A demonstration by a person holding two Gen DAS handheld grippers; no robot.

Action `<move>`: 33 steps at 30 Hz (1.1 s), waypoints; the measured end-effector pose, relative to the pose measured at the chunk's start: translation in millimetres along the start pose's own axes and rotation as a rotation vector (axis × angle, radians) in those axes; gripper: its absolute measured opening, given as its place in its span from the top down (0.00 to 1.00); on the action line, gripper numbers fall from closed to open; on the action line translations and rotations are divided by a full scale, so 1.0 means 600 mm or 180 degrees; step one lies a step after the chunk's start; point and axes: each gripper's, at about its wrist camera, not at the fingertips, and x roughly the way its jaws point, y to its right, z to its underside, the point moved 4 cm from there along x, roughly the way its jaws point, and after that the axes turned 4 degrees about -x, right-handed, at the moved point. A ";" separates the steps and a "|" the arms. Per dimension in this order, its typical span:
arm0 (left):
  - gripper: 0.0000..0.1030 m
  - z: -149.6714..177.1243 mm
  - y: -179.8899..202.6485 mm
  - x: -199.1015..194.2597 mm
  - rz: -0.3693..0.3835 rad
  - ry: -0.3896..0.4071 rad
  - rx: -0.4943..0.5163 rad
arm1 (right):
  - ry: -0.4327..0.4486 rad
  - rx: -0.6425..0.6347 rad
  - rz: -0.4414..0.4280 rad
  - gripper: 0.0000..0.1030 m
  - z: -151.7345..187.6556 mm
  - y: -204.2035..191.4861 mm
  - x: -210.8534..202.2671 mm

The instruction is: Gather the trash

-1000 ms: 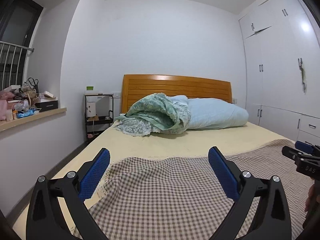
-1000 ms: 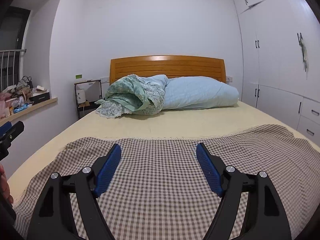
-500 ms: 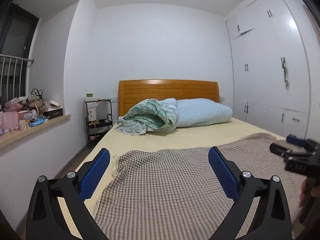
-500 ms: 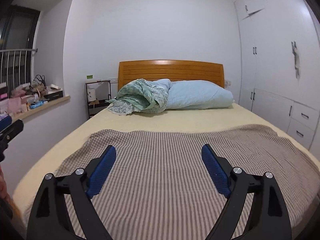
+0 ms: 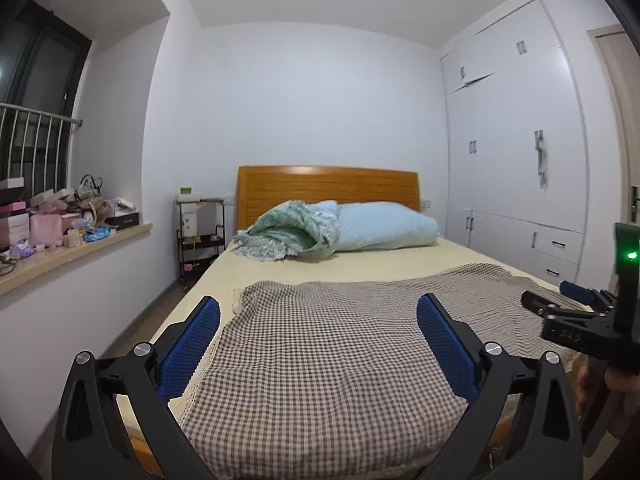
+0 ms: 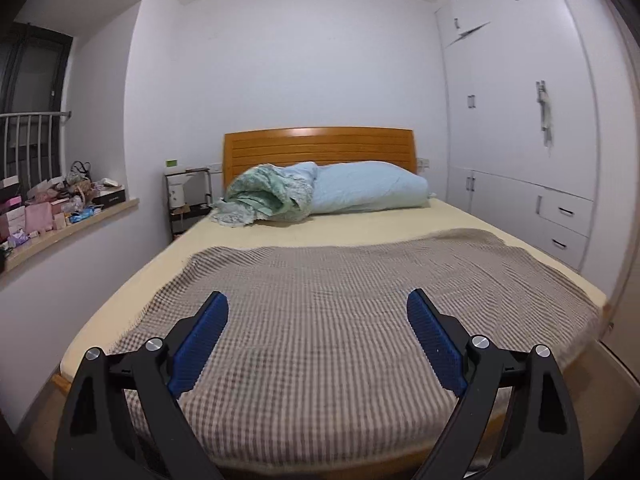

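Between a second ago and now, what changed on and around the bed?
Both tools drew back from the bed: more of it, the floor and the sill now show. The right tool has just been opening its jaws, nothing between them; the left tool is open and empty. The checked blanket, pillow and quilt lie as before.
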 end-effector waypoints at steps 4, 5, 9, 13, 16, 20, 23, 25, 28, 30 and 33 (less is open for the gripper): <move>0.07 0.020 0.005 -0.095 -0.0091 0.0004 0.0070 | -0.0003 -0.0011 0.0024 0.16 0.017 0.002 -0.066; 0.07 0.024 0.006 -0.109 -0.0105 0.0000 0.0081 | 0.0008 0.0011 0.0028 0.16 0.020 0.003 -0.081; 0.07 0.048 0.005 -0.189 -0.0153 -0.0087 0.0018 | -0.0112 0.0089 0.0057 0.16 0.052 0.004 -0.156; 0.07 0.088 0.006 -0.278 -0.0126 -0.0180 -0.0173 | -0.0165 0.0115 0.0075 0.16 0.100 0.002 -0.229; 0.07 0.118 0.015 -0.341 -0.0328 -0.0129 -0.0094 | -0.0113 0.0053 0.0078 0.16 0.134 -0.008 -0.279; 0.07 0.147 0.029 -0.403 -0.0188 -0.0115 -0.0058 | 0.0047 0.0107 0.0033 0.16 0.180 -0.009 -0.337; 0.07 0.170 0.027 -0.435 -0.0258 -0.0169 -0.0012 | 0.0116 0.0105 0.0013 0.08 0.198 -0.008 -0.386; 0.07 0.176 0.024 -0.445 -0.0242 -0.0197 -0.0047 | 0.0202 0.0037 0.0058 0.08 0.199 -0.003 -0.416; 0.07 0.162 0.025 -0.459 -0.0274 -0.0041 0.0025 | 0.0377 0.0155 0.0007 0.08 0.199 0.007 -0.437; 0.07 0.152 0.027 -0.466 -0.0217 0.0020 -0.0013 | 0.0296 0.0180 -0.0080 0.08 0.203 0.001 -0.430; 0.07 0.146 0.028 -0.465 -0.0182 0.0036 0.0004 | 0.0164 0.0059 -0.0139 0.08 0.214 -0.020 -0.423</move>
